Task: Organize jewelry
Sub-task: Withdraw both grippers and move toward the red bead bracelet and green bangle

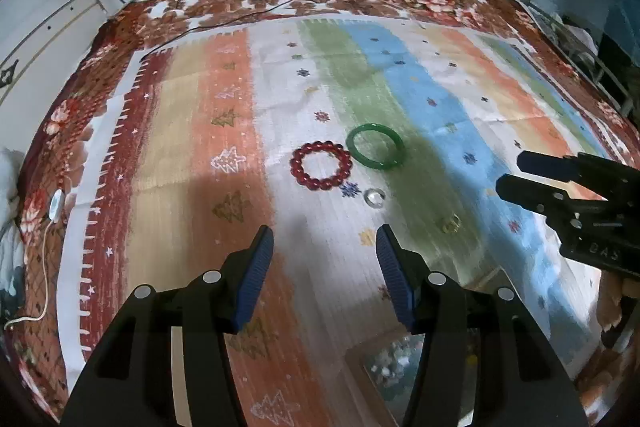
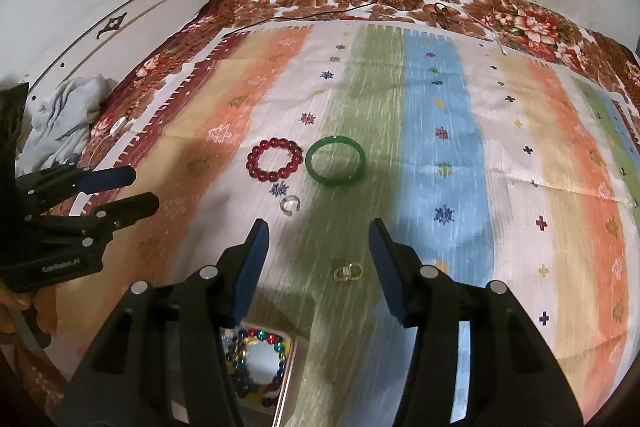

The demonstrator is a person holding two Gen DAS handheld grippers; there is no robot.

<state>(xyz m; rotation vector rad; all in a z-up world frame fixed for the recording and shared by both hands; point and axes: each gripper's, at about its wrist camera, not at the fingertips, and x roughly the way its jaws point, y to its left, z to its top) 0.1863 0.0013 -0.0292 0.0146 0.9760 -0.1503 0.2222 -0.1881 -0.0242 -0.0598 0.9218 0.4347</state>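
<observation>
Both grippers are hovering over the striped cloth (image 2: 520,155) on the bed, jaws parted and gripping nothing. The gold ring (image 2: 348,273) is lying flat just ahead of the right gripper (image 2: 318,263), almost between its jaws, so the right hand is nearer to it than the left gripper (image 1: 325,263) is. The clear ring (image 2: 289,205) is sitting further out, nearly straight ahead of the left gripper, with the red bead bracelet (image 2: 275,159) and green bangle (image 2: 335,161) lying side by side beyond it. A box of coloured beads (image 2: 256,367) is showing below the right jaws. The lettering on each gripper body is too blurred to read.
</observation>
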